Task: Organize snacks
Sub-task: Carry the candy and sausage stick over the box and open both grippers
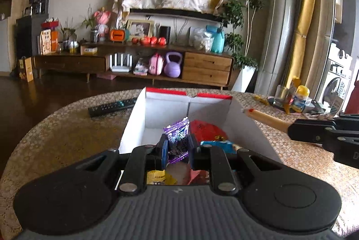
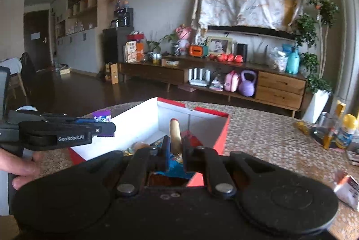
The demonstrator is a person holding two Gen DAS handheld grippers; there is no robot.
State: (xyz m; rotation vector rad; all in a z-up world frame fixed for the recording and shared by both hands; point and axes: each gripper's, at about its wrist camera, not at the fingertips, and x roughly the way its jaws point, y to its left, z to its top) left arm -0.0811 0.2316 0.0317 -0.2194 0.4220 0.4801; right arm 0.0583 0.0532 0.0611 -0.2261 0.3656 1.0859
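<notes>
A white box with red edges [image 1: 157, 110] stands open on the round table; it also shows in the right wrist view [image 2: 139, 118]. Inside lie a red packet [image 1: 208, 130], a blue packet [image 1: 219, 144] and a yellow packet [image 1: 157, 177]. My left gripper [image 1: 178, 145] is shut on a purple snack packet [image 1: 178, 136] above the box. My right gripper [image 2: 175, 148] is shut on a tan sausage stick [image 2: 175, 134] over the box; it also shows at the right of the left wrist view [image 1: 267, 117].
A black remote [image 1: 112, 106] lies left of the box. Jars, a yellow-capped bottle [image 1: 300, 98] and wrappers stand at the table's right edge. A small carton [image 2: 347, 190] lies at the near right. A TV cabinet stands behind.
</notes>
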